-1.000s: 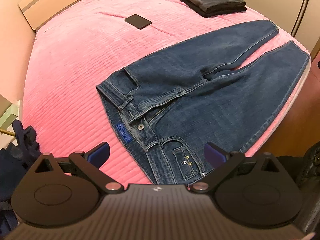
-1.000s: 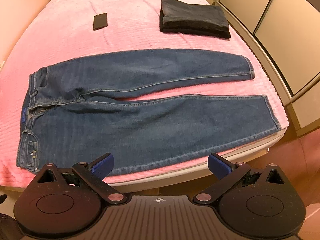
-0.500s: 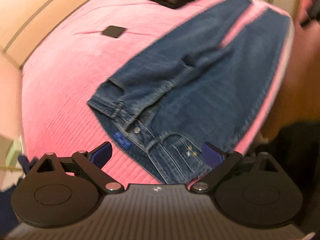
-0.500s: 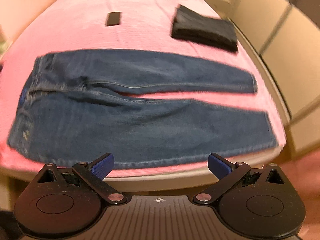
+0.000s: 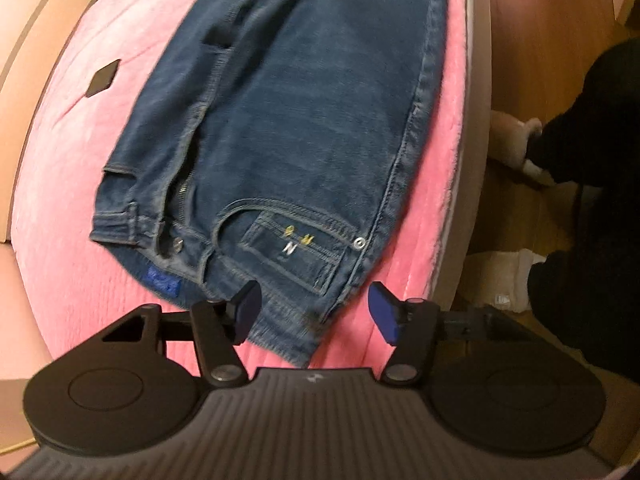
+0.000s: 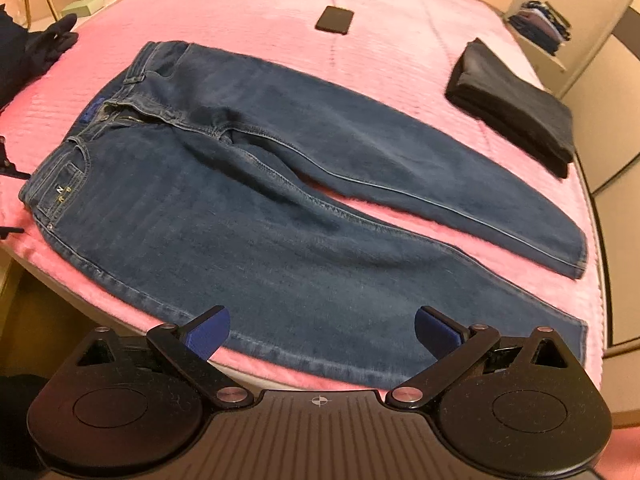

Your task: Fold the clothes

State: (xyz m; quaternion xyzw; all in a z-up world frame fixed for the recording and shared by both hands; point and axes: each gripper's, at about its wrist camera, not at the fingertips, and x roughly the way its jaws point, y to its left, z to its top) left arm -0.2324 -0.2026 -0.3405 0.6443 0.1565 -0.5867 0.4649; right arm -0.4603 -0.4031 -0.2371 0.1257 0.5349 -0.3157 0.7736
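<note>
The left gripper (image 5: 314,316), jaws half spread and just closing, straddles the waistband corner of the jeans (image 5: 288,112) without pinching yet. The right gripper (image 6: 322,336) gapes wide above the near leg's edge. Closing too shallow could catch only one denim layer.

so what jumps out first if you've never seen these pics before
A pair of blue jeans lies spread flat across the pink bedspread, legs slightly apart, waistband near the bed's edge. Behind them sit a folded dark garment and a small black phone. The left hand-held gripper has just been closing, its pads either side of the waistband corner but not pressing it; the right hand-held gripper is open over the nearer leg.
</note>
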